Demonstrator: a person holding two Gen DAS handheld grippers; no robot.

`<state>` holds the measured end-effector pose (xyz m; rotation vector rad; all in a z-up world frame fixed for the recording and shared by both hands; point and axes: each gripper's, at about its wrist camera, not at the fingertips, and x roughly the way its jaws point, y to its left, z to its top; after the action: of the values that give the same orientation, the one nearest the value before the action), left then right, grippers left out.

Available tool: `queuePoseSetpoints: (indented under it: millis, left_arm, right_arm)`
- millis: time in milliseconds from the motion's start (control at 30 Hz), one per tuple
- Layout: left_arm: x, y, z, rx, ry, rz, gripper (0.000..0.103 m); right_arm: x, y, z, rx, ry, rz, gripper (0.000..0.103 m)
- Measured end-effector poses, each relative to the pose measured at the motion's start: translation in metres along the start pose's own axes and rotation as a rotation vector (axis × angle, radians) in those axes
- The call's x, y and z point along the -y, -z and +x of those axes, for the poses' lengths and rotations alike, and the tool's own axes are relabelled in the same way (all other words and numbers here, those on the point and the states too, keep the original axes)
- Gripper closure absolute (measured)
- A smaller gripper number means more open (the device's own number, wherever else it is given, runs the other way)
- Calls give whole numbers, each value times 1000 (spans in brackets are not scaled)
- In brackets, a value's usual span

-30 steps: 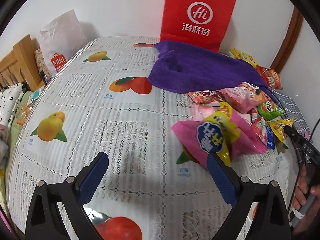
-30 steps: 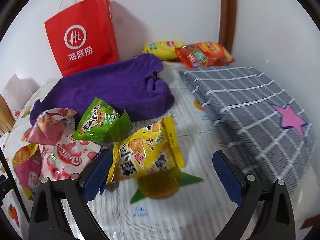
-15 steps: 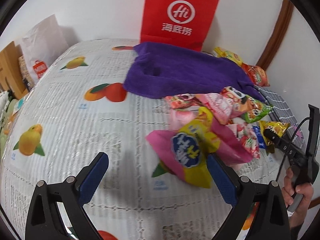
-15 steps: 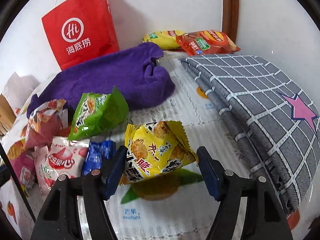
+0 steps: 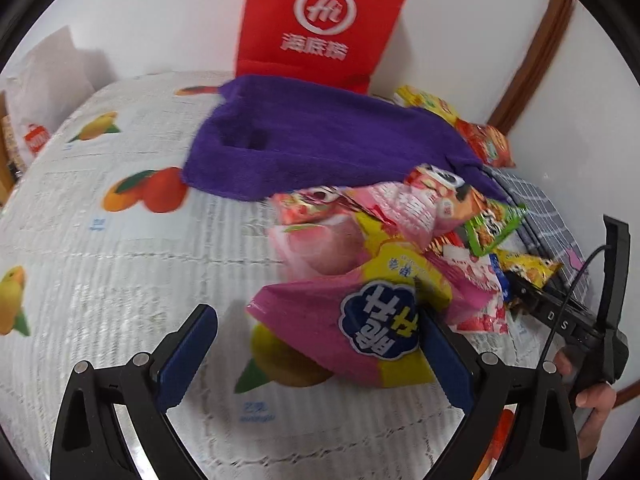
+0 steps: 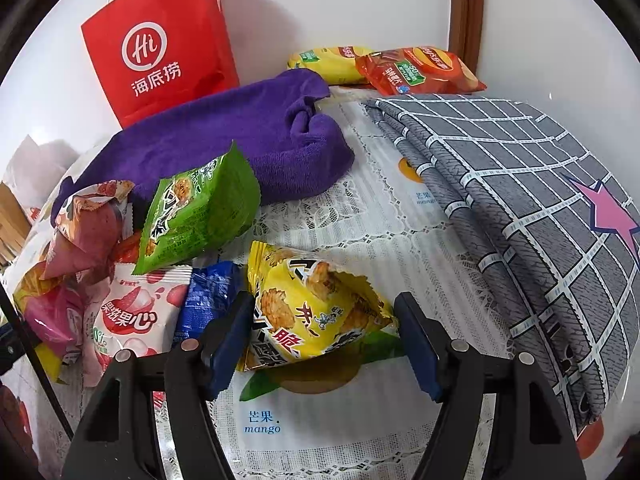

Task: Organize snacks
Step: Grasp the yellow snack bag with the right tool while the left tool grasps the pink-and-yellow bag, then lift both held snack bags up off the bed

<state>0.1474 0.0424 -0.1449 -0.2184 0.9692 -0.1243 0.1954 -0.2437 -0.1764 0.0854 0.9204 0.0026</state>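
A heap of snack packets lies on the fruit-print tablecloth [image 5: 100, 264]. In the left wrist view my left gripper [image 5: 316, 356] is open; a pink and yellow packet [image 5: 360, 336] lies between its fingers, against the right one. In the right wrist view my right gripper [image 6: 326, 344] stands around a yellow snack packet [image 6: 308, 312]; both pads are at the packet's sides, whether they grip it is unclear. A green packet [image 6: 196, 216], a blue packet [image 6: 208, 300] and a white lychee packet [image 6: 128, 316] lie to its left. The right gripper also shows in the left wrist view [image 5: 568, 316].
A purple towel [image 5: 320, 140] lies behind the heap, a red paper bag [image 5: 320, 28] stands against the wall. A grey checked cloth [image 6: 540, 200] lies at the right. Yellow [image 6: 332, 64] and red [image 6: 420, 70] chip bags lie in the far corner. A white bag [image 5: 44, 92] stands far left.
My left gripper has moved forward and right, so the pink and yellow packet now lies between its fingers. My right gripper has narrowed and moved forward around the yellow packet.
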Motion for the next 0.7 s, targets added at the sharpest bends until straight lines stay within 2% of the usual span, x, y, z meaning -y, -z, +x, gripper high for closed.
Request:
queuePoseSetpoints:
  millis: [100,167,233,300,333,367,400,467,567,700]
  left_arm:
    - [4,1,4,3,9,8,6]
    - [7,1,4,9,37,17,20]
    - [8,3,3,11,50,13,22]
    - [7,5,0,23,54,14,32]
    - [6,6,-3,24,79,17,51]
    - [5,8,-5,19,105,12,63]
    - [4,8,-8,14,121,-1,64]
    - [1,10,-13,15,127,-11,74]
    - [-2,16,-24,29,121,-8,81]
    - [-9,25,-41,46,115,-6,86]
  right_arm:
    - [-1,0,0,-3,7,-6,31]
    - [-1,-1,1,-4,7,-6,32]
    - [-2,-1,1,-4,6,-5,32]
    - [-1,-1,0,-3,3,-2,32]
    - [-1,-1,0,-2,1,0,32]
    - [0,-1,-1,-2,-1,2,32]
    - [1,-1,-1,-2,-4,4,32]
    - [1,-2,-1,-3,-4,5,32]
    - [0,-2,-1,-3,2,1,32]
    - [0,-2,-2,-4,2,3,32]
